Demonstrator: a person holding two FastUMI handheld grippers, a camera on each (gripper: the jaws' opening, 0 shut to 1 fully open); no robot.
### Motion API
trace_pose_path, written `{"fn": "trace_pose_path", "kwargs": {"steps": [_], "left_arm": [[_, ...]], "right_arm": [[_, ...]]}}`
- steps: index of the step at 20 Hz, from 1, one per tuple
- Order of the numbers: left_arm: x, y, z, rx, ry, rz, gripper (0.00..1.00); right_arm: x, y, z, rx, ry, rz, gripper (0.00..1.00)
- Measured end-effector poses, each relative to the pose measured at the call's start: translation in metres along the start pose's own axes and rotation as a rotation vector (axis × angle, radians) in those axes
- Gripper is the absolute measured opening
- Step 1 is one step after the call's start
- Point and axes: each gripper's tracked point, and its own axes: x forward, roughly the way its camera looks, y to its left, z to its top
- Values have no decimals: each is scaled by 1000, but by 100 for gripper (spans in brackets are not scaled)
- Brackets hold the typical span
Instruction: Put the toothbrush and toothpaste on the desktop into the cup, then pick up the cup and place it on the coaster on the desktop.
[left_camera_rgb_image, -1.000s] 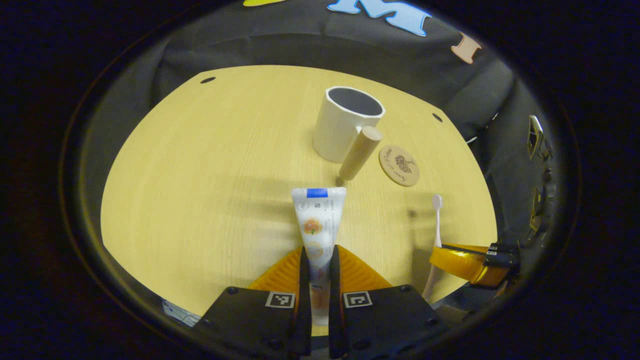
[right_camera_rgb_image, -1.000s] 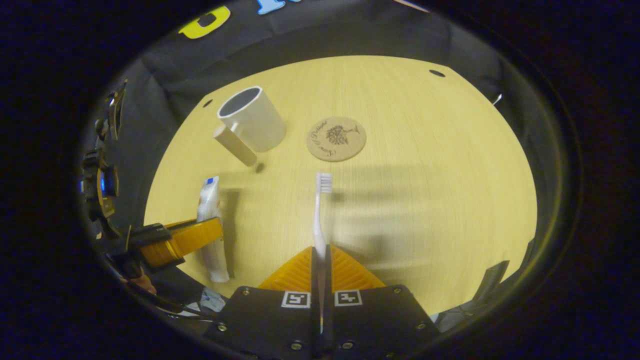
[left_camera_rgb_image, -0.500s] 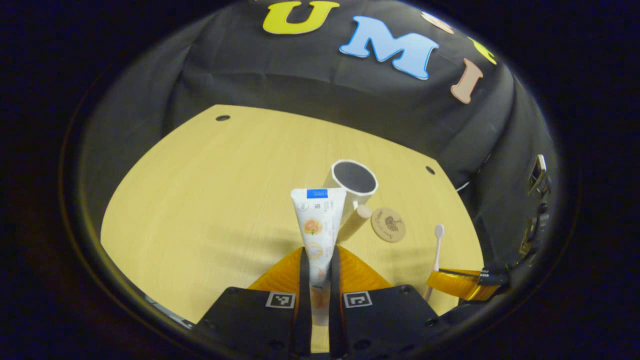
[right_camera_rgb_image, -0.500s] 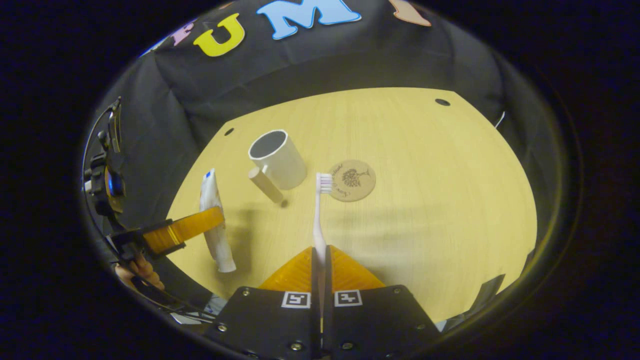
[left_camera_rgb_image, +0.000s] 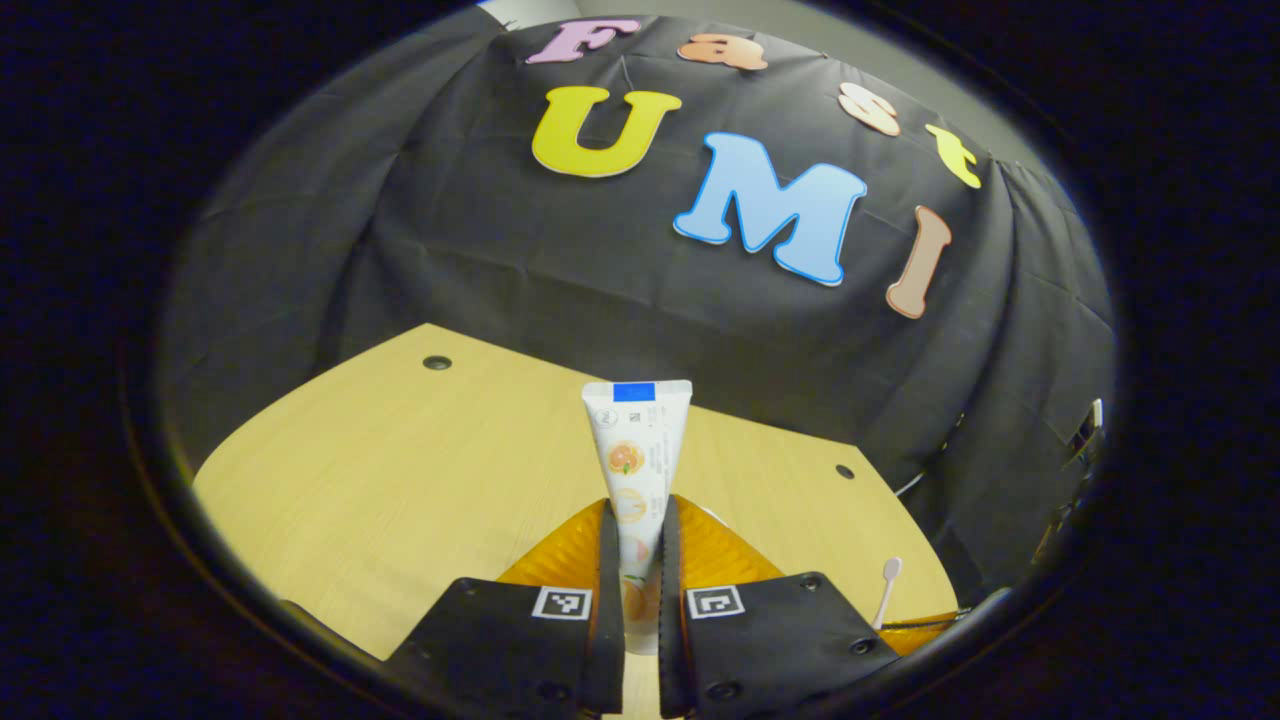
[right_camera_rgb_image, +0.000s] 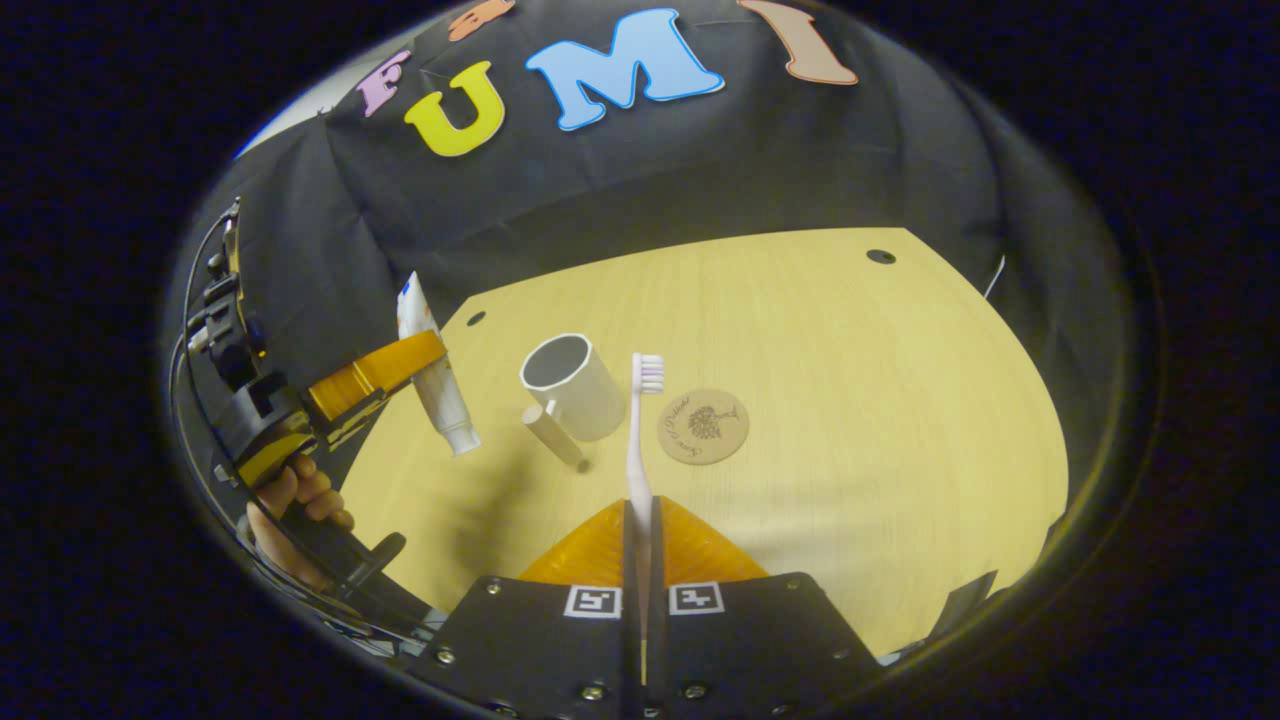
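Note:
My left gripper (left_camera_rgb_image: 632, 540) is shut on a white toothpaste tube (left_camera_rgb_image: 637, 450) that points up and forward, lifted well above the desk. In the right gripper view that tube (right_camera_rgb_image: 432, 375) hangs tilted, cap end down, in the left gripper (right_camera_rgb_image: 385, 365) held by a hand at the left. My right gripper (right_camera_rgb_image: 640, 520) is shut on a pale pink toothbrush (right_camera_rgb_image: 640, 430), bristles up. Beyond it a white cup (right_camera_rgb_image: 572, 385) with a wooden handle stands upright and empty, with a round cork coaster (right_camera_rgb_image: 703, 426) just to its right. The brush head (left_camera_rgb_image: 890, 570) also peeks in at the lower right of the left gripper view.
The yellow wooden desktop (right_camera_rgb_image: 850, 400) has small cable holes near its far corners (right_camera_rgb_image: 880, 256). Black cloth hangs behind and around the desk. A broad stretch of bare desktop lies to the right of the coaster.
Both grippers have risen and tilted upward with their objects. The toothpaste has gone up well off the desk; the cup and coaster have dropped out of the left gripper view.

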Motion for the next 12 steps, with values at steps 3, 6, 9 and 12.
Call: {"fn": "trace_pose_path", "kwargs": {"steps": [3, 6, 9, 12], "left_arm": [[14, -18, 30, 9, -121, -59, 20], [36, -26, 43, 27, -181, -89, 20], [55, -37, 42, 39, -184, -129, 19], [79, -49, 27, 65, -150, -164, 19]], "right_arm": [[-5, 4, 9, -16, -8, 0, 3], [-6, 6, 11, -4, -12, -2, 3], [-7, 3, 14, 14, -16, -20, 3], [-7, -5, 21, 31, -28, -46, 3]]}}
